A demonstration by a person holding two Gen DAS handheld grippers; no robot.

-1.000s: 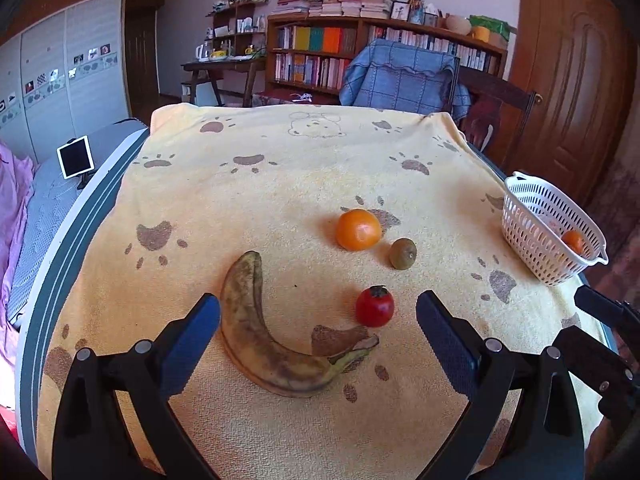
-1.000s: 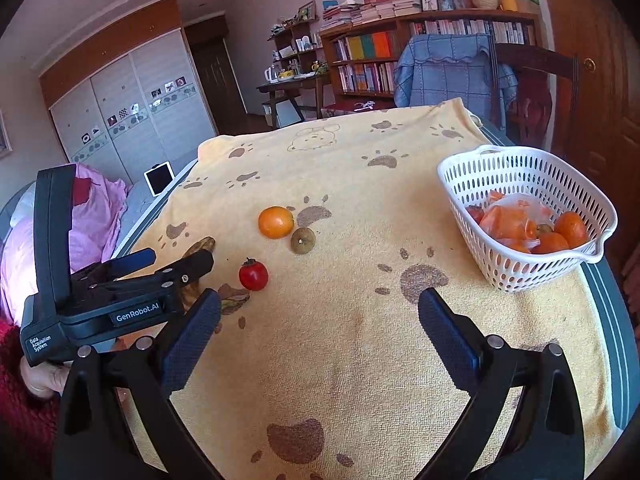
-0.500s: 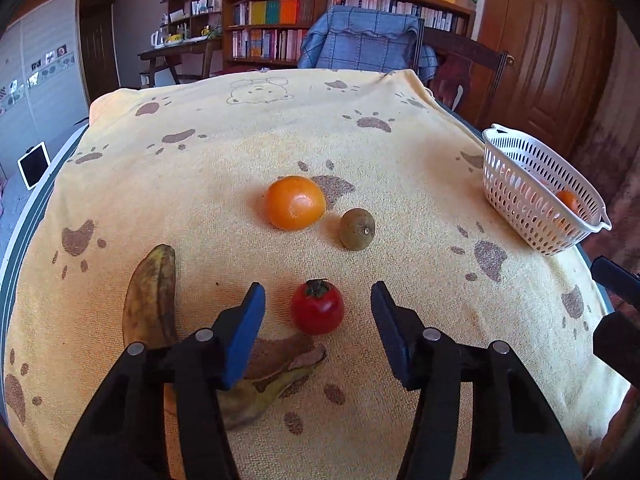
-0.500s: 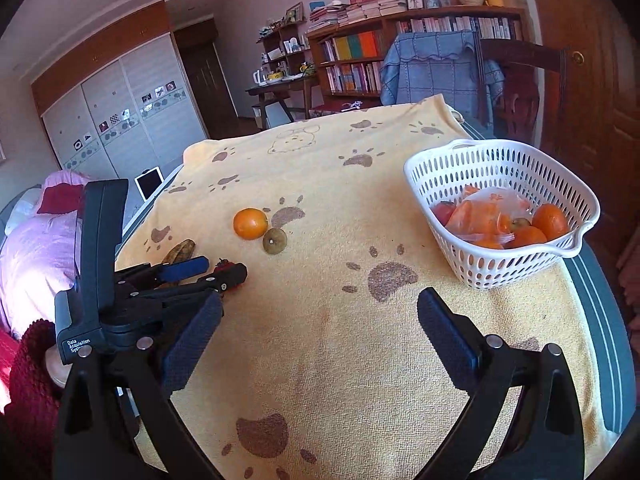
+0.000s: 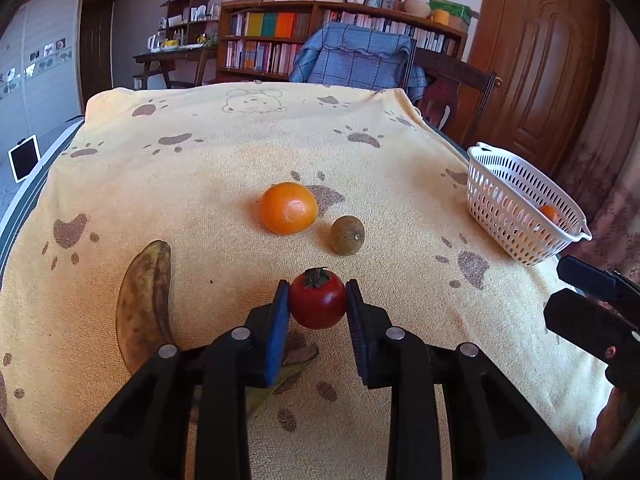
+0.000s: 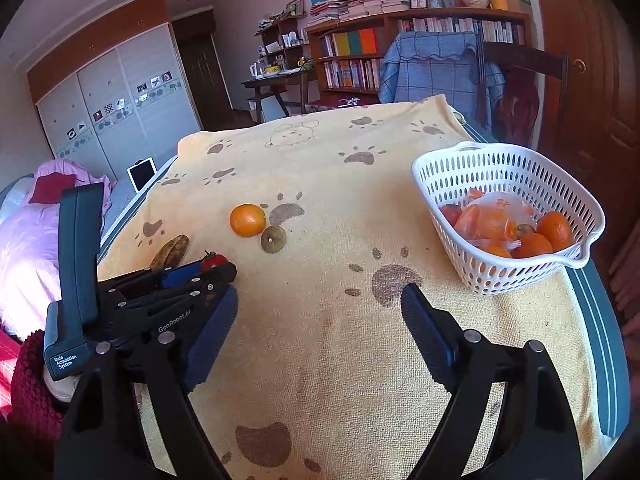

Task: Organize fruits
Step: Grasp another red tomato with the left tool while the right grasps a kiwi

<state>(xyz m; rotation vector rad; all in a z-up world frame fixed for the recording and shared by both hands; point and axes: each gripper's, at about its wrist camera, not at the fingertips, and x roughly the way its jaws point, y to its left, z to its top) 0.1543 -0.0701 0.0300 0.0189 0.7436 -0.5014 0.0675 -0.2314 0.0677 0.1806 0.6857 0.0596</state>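
A small red tomato (image 5: 318, 298) with a green stalk sits on the yellow towel, and my left gripper (image 5: 318, 300) is shut on it, both blue pads against its sides. Just behind lie an orange (image 5: 288, 208) and a brownish kiwi (image 5: 347, 235); a brown-spotted banana (image 5: 144, 300) lies to the left. In the right wrist view the left gripper (image 6: 218, 266) holds the tomato (image 6: 214, 260) at the left. My right gripper (image 6: 318, 312) hovers over bare towel with nothing between its fingers, its jaws closing. The white basket (image 6: 504, 160) stands to its right.
The basket holds several oranges (image 6: 554, 230) and a plastic bag (image 6: 492, 216). The towel (image 5: 240, 152) covers a table whose striped edge (image 6: 600, 340) shows at the right. A chair with a blue cover (image 5: 356, 60) stands behind the far edge. A sleeve (image 6: 28, 392) shows low at the left.
My left gripper moved forward and down over the tomato and shut on it. The right gripper's jaws have narrowed a little while it stayed in place.
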